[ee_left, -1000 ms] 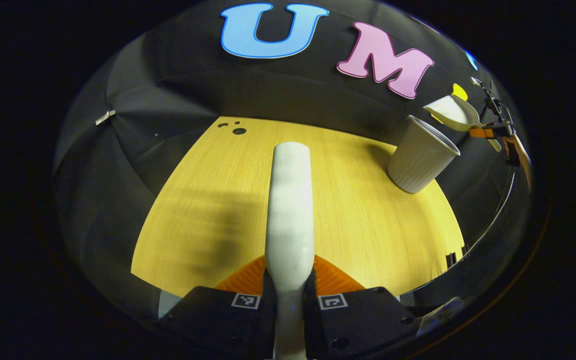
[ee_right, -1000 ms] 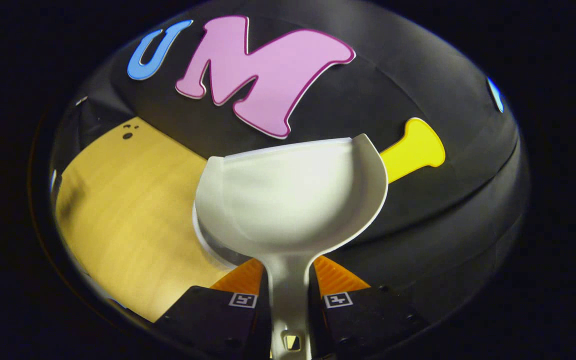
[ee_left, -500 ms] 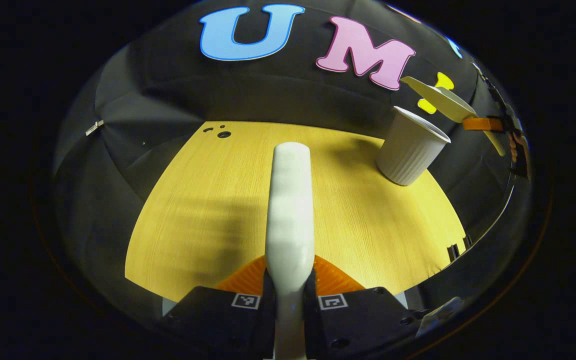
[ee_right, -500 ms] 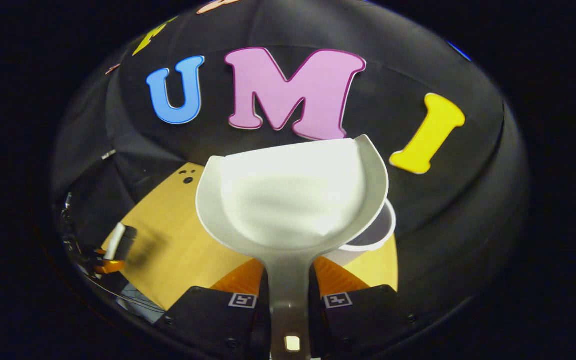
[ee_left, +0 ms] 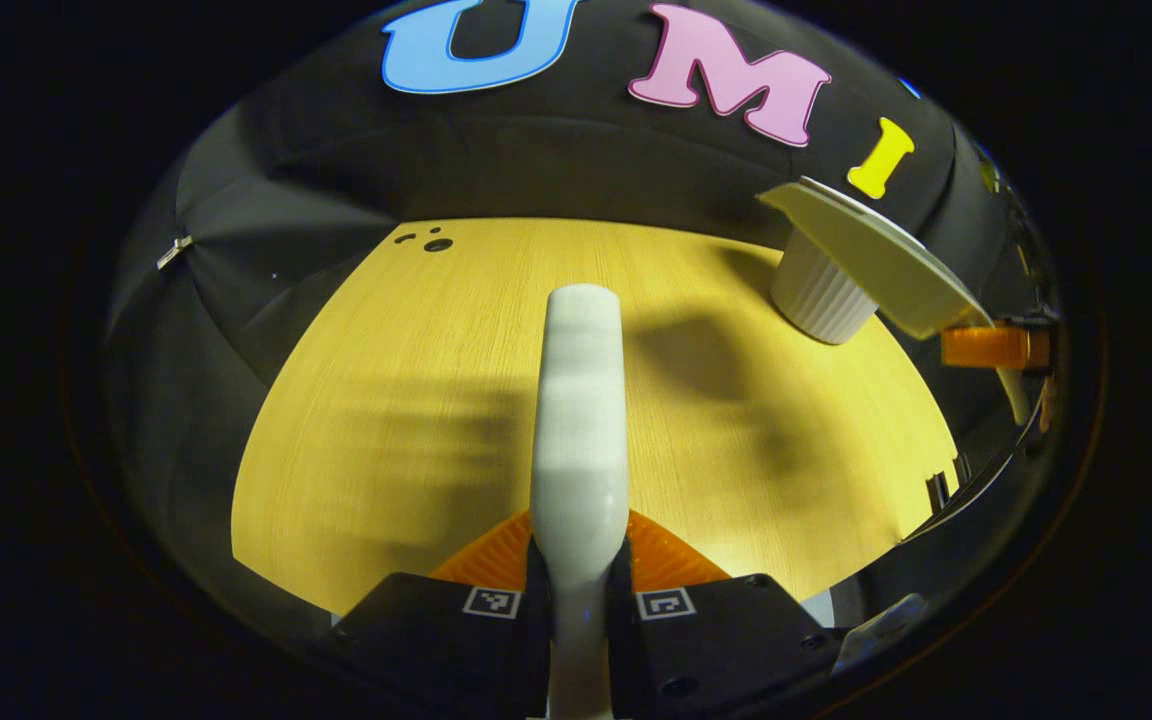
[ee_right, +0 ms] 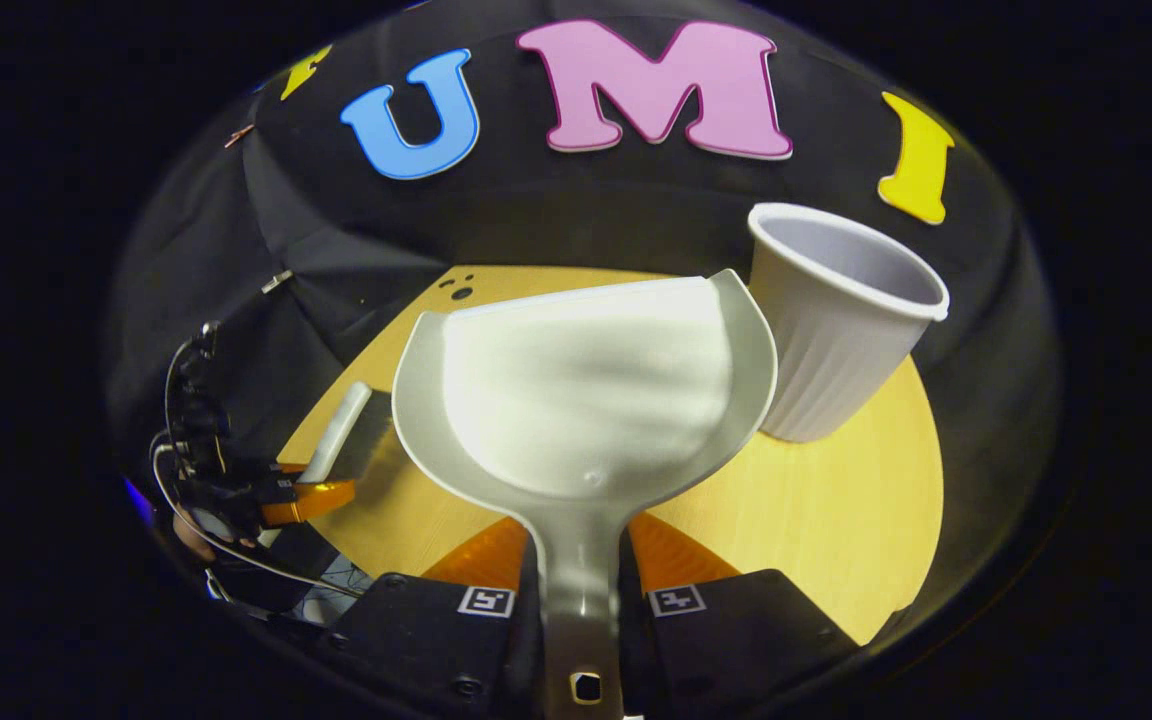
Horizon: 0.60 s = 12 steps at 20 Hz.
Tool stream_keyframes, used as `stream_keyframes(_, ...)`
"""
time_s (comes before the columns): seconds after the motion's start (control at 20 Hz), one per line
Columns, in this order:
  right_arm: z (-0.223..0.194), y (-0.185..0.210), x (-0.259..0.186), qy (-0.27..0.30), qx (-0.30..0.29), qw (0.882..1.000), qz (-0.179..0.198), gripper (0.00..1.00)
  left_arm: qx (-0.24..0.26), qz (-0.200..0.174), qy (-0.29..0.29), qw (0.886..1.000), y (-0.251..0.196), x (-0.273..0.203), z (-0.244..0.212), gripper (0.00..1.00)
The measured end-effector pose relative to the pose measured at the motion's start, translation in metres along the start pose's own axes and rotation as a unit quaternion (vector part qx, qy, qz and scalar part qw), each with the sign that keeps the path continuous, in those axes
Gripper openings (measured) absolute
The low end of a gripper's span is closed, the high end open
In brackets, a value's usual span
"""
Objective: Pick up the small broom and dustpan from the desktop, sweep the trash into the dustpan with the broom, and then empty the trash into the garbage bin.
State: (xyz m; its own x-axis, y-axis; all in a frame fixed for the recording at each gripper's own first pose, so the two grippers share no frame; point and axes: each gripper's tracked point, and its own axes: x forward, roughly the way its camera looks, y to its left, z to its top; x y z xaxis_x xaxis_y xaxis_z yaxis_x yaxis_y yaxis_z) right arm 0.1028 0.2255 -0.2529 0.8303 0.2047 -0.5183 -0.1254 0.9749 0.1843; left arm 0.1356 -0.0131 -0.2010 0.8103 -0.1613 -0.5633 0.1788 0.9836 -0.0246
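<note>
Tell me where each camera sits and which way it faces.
Left gripper view: rides the left gripper, looking along the broom it clamps, over the desk toward the wall.
Right gripper view: rides the right gripper, looking along the dustpan it clamps; the left gripper sits far left.
Shared: desk, bin, dustpan, broom.

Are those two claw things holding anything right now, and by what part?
Yes, both. The left gripper is shut on the broom, low on its handle. The right gripper is shut on the dustpan, by its handle, just below the scoop.
</note>
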Motion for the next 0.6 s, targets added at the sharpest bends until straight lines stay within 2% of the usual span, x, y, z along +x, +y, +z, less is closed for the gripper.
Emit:
stream_keyframes(0.15, -0.035, 0.003, 0.023, 0.019, 0.017, 1.0, -0.001, 0.34, -0.004, 0.0, 0.018, 1.0, 0.0, 0.021, -0.005, 0.28)
stream_keyframes(0.2, -0.051, 0.003, 0.032, 0.03, 0.023, 0.999, -0.003, 0.29, -0.002, 0.005, 0.023, 1.0, 0.001, 0.029, -0.007, 0.29)
stream_keyframes(0.25, -0.065, 0.003, 0.042, 0.039, 0.031, 0.999, -0.006, 0.34, 0.0, 0.011, 0.029, 1.0, 0.002, 0.035, -0.008, 0.28)
stream_keyframes(0.45, -0.102, -0.009, 0.064, 0.058, 0.056, 0.996, -0.031, 0.34, 0.017, 0.027, 0.051, 0.998, 0.005, 0.063, -0.013, 0.29)
stream_keyframes(0.55, -0.115, -0.015, 0.074, 0.068, 0.056, 0.995, -0.053, 0.34, 0.041, 0.05, 0.068, 0.996, 0.01, 0.074, -0.017, 0.28)
stream_keyframes(0.6, -0.119, -0.016, 0.078, 0.07, 0.063, 0.994, -0.058, 0.39, 0.054, 0.06, 0.074, 0.994, 0.009, 0.074, -0.016, 0.29)
